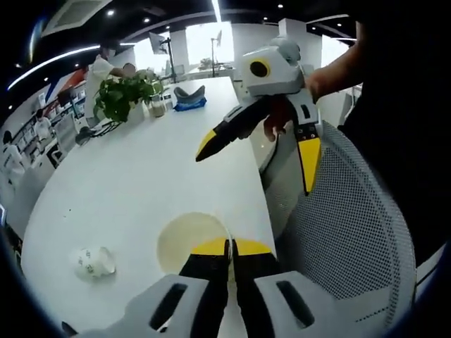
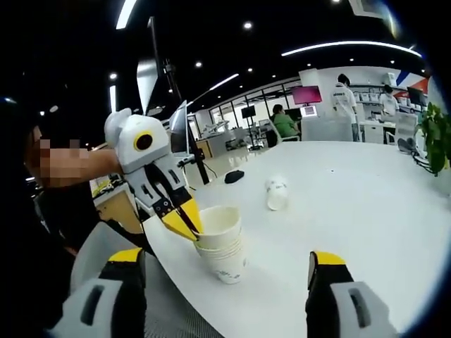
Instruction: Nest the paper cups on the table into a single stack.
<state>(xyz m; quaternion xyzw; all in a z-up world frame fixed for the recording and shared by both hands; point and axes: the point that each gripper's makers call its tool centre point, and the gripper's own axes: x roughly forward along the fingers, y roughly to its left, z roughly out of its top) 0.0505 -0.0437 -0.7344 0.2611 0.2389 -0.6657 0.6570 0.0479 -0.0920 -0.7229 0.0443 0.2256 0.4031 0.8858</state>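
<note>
The white table (image 2: 366, 204) is the landmark here, a long curved top running away toward a bright office. At its near edge in the right gripper view stands the stack of paper cups (image 2: 221, 248), upright and nested, and the left gripper (image 2: 182, 224) reaches in from the side with its yellow-tipped jaws pinched onto the top cup's rim; in the left gripper view those same jaws sit closed together on the rim of the stack (image 1: 189, 239), seen from above. The right gripper (image 2: 222, 264) has its jaws spread wide with nothing between them, and from the left gripper view it hangs above the table's edge (image 1: 278, 158), just beside a grey mesh chair back (image 1: 352, 232). Farther out on the table lies a single paper cup (image 2: 276, 193) tipped on its side, well apart from the stack. A potted plant (image 1: 125, 95) stands toward the table's far end.
</note>
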